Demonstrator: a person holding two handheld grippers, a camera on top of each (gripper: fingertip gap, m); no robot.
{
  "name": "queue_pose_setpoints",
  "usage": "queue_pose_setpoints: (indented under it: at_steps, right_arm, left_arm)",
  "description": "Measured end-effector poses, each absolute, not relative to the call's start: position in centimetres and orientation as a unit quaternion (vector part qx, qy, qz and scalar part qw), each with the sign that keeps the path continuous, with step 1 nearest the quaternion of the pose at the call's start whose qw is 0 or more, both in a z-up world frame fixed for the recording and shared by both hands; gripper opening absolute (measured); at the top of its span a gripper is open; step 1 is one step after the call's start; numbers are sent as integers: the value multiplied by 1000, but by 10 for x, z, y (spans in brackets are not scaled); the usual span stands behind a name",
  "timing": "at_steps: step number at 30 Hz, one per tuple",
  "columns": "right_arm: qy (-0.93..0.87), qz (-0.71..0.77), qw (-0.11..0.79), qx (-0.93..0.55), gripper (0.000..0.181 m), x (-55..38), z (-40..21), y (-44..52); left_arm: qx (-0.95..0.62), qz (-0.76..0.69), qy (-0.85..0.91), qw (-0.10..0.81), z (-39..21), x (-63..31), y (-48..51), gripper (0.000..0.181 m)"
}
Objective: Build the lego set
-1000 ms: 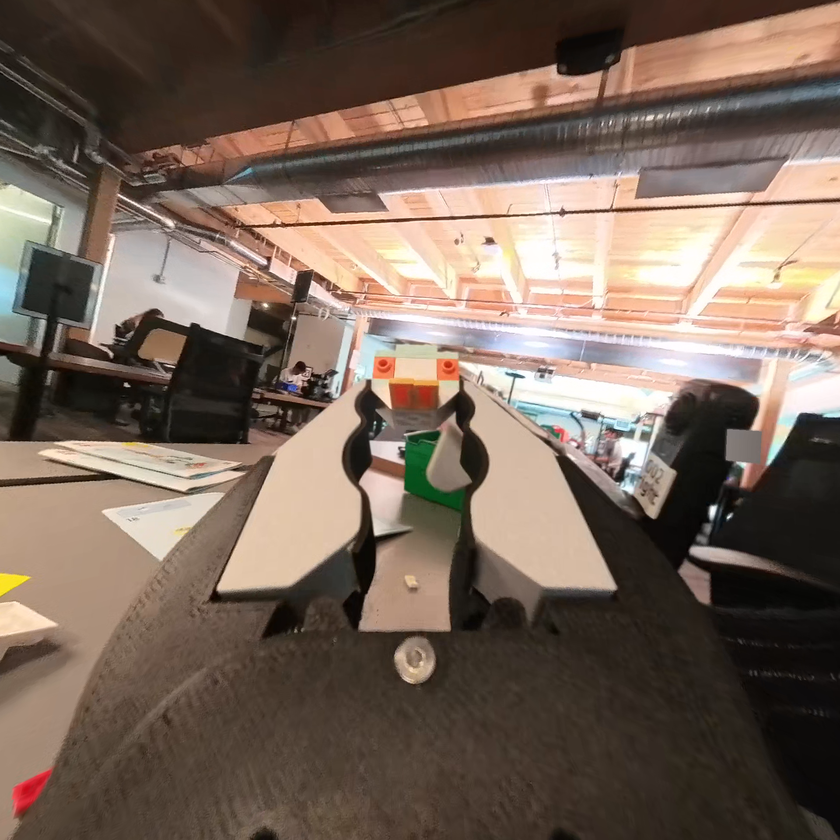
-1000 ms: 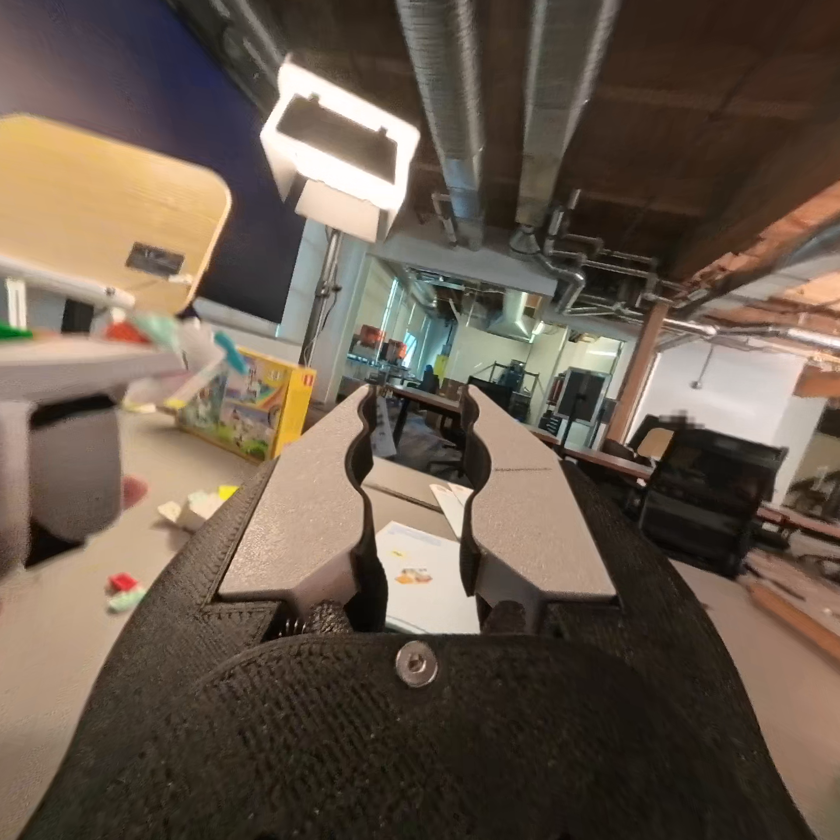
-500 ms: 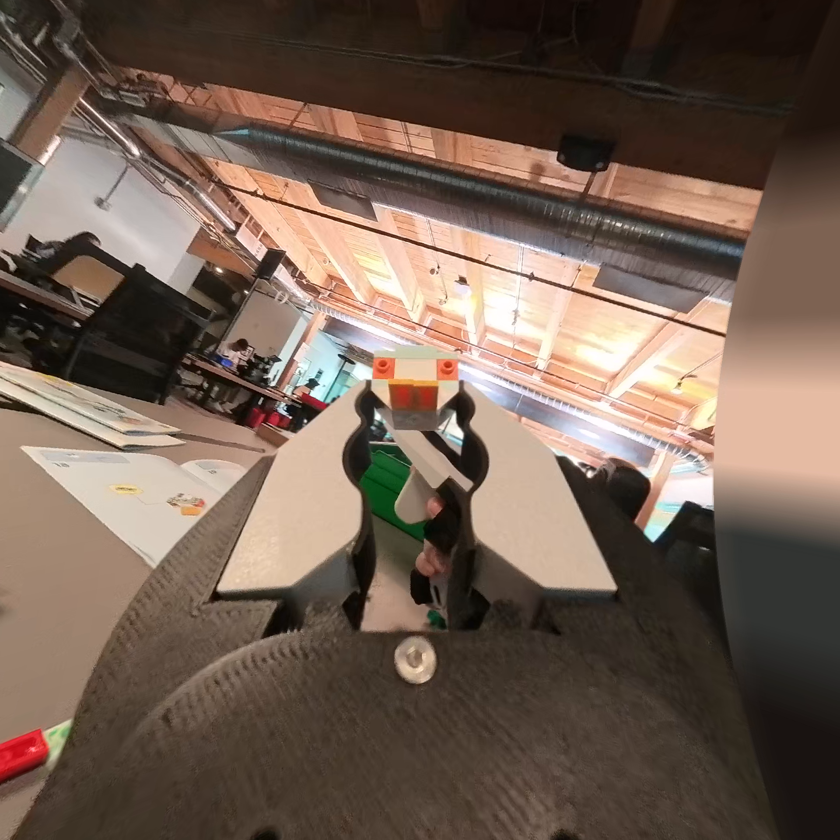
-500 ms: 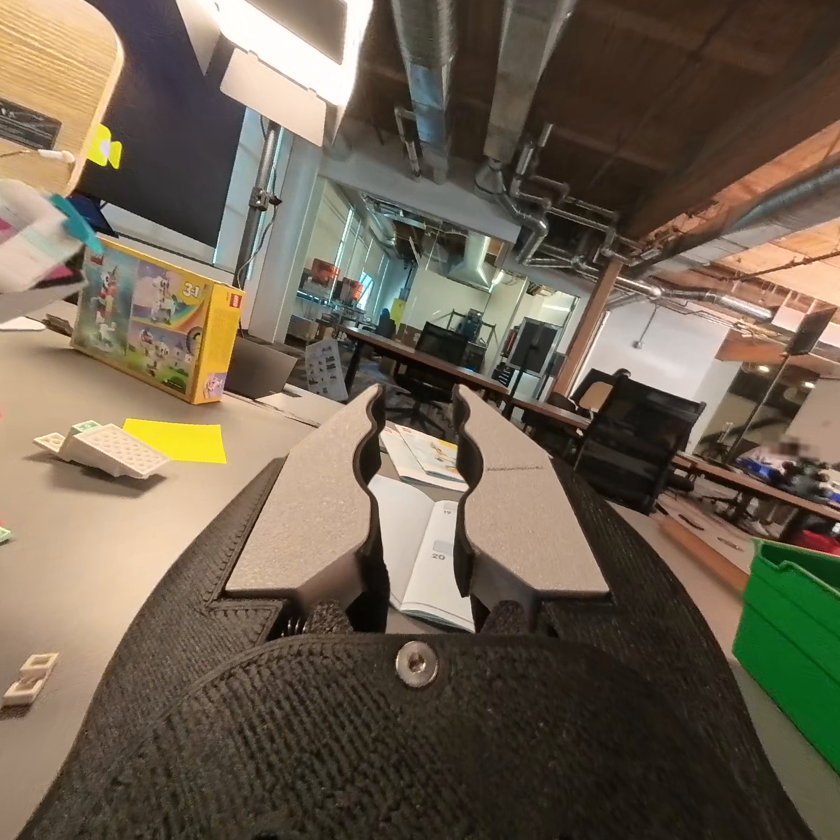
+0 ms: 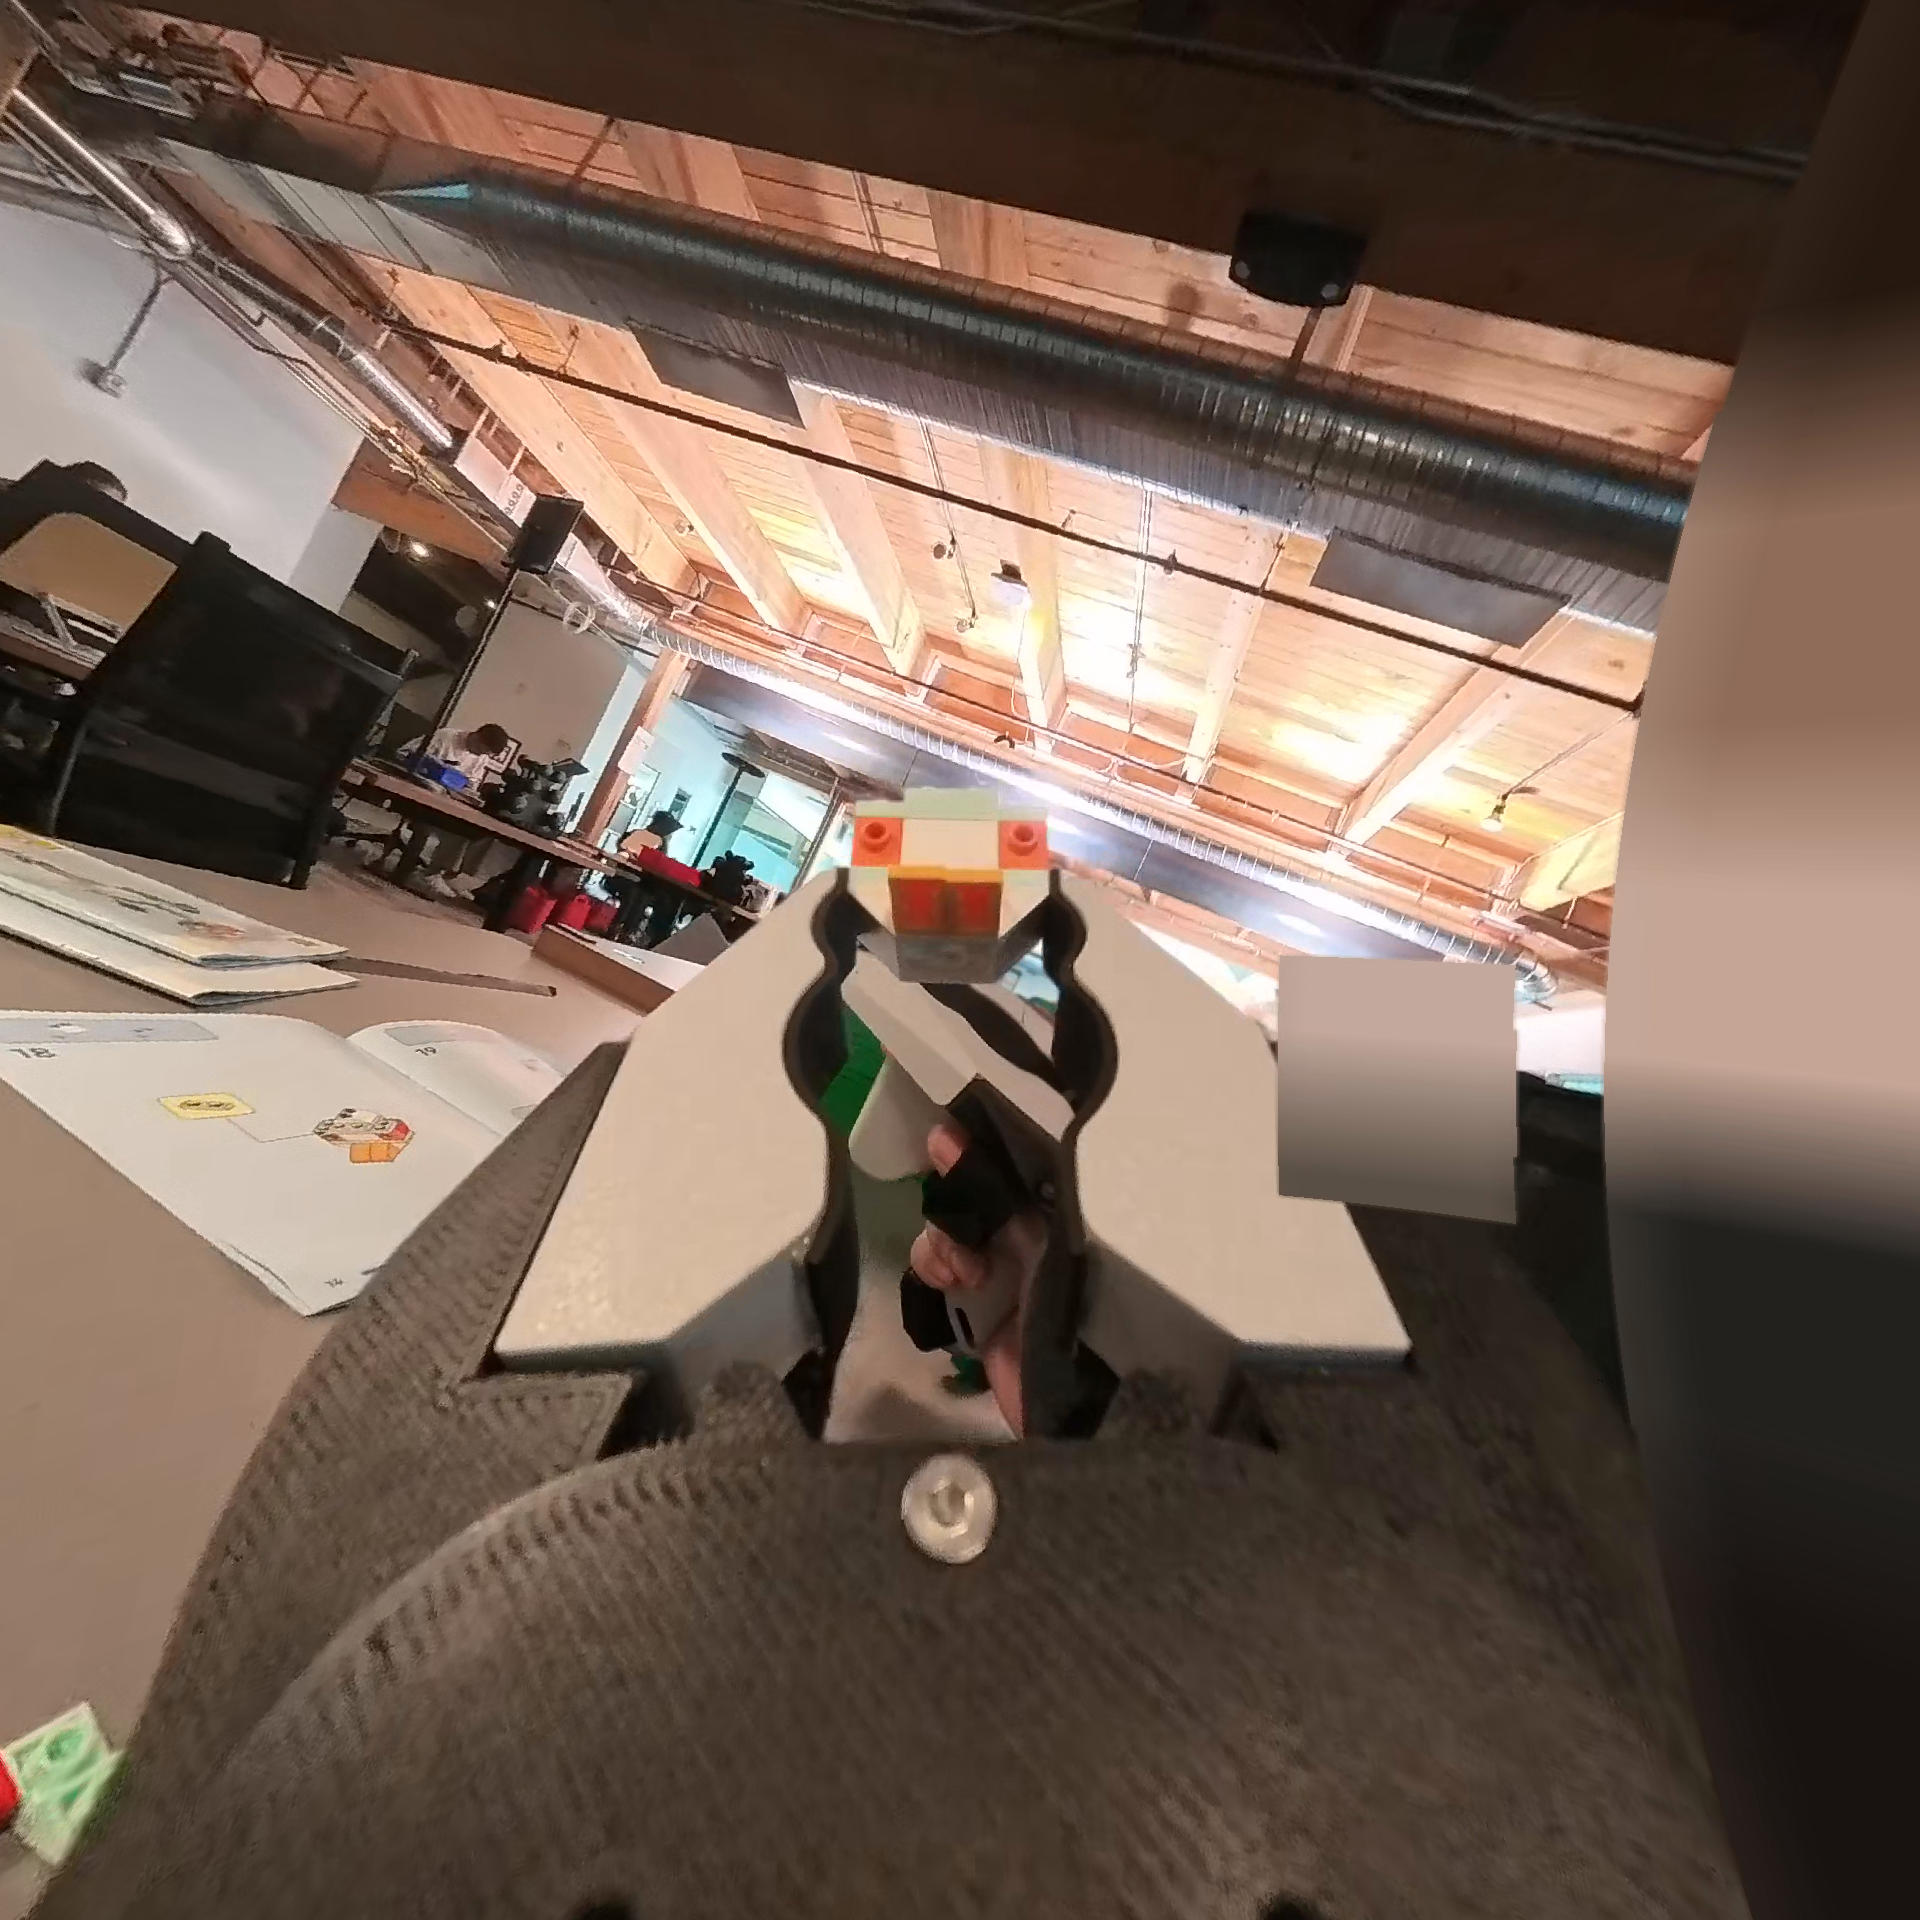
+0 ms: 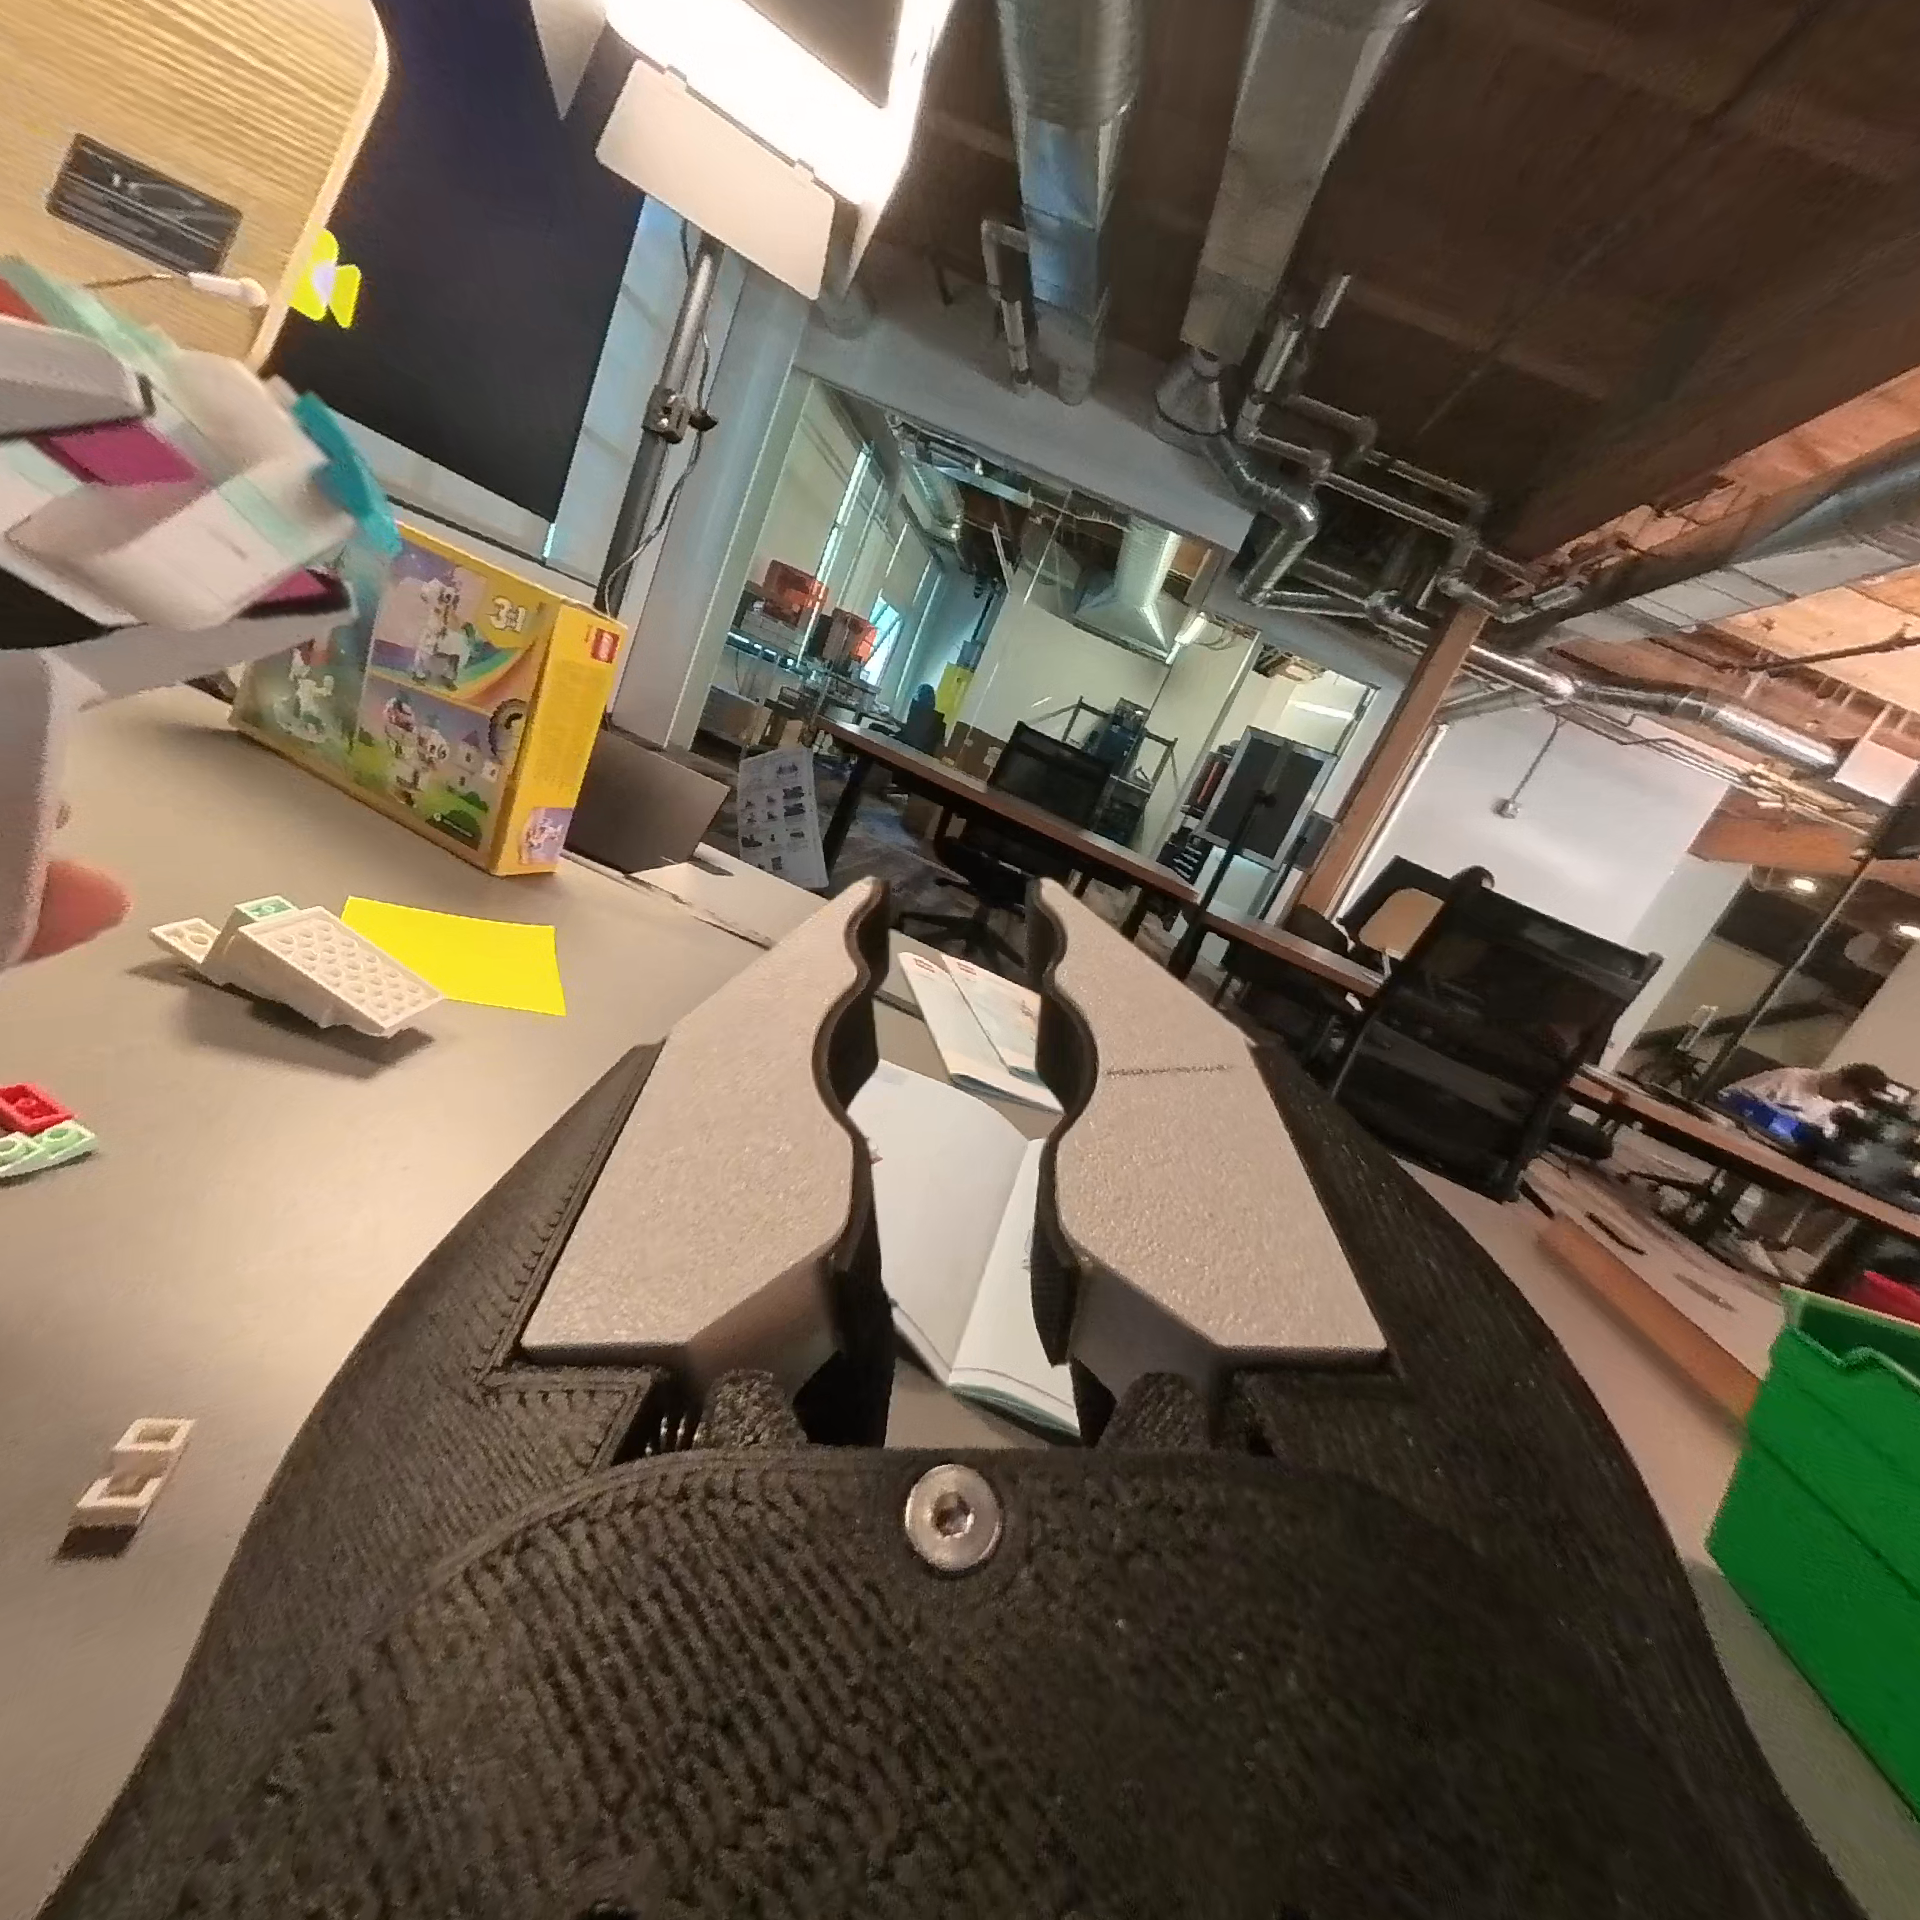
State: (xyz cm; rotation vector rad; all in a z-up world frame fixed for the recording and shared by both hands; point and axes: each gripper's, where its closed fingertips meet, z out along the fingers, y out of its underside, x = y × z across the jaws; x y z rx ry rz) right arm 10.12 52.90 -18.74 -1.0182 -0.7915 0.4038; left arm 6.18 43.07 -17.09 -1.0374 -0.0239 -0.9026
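Orange-and-white lego assembly sits pinched in my left gripper, tilted up toward the ceiling; my right gripper hangs low over the table, jaws narrowly parted, empty.

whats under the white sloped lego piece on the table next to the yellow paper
The white sloped piece rests tilted on the grey table, its studded underside facing up. A pale green brick and a white plate peek out behind it. Anything beneath it is covered.

Grey-fingered tool — black ribbed body
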Motion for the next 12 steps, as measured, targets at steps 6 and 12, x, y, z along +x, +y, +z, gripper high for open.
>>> queue_pose_setpoints:
  at_steps: [6, 12]
  right_arm:
    - [-360, 179, 789, -464, 17, 106, -183, 529]
    - [-279, 190, 798, -499, 7, 137, -171, 555]
  left_arm:
    - [-514, -390, 89, 759, -174, 100, 420, 34]
    - [-555, -202, 161, 791, -183, 116, 426, 35]
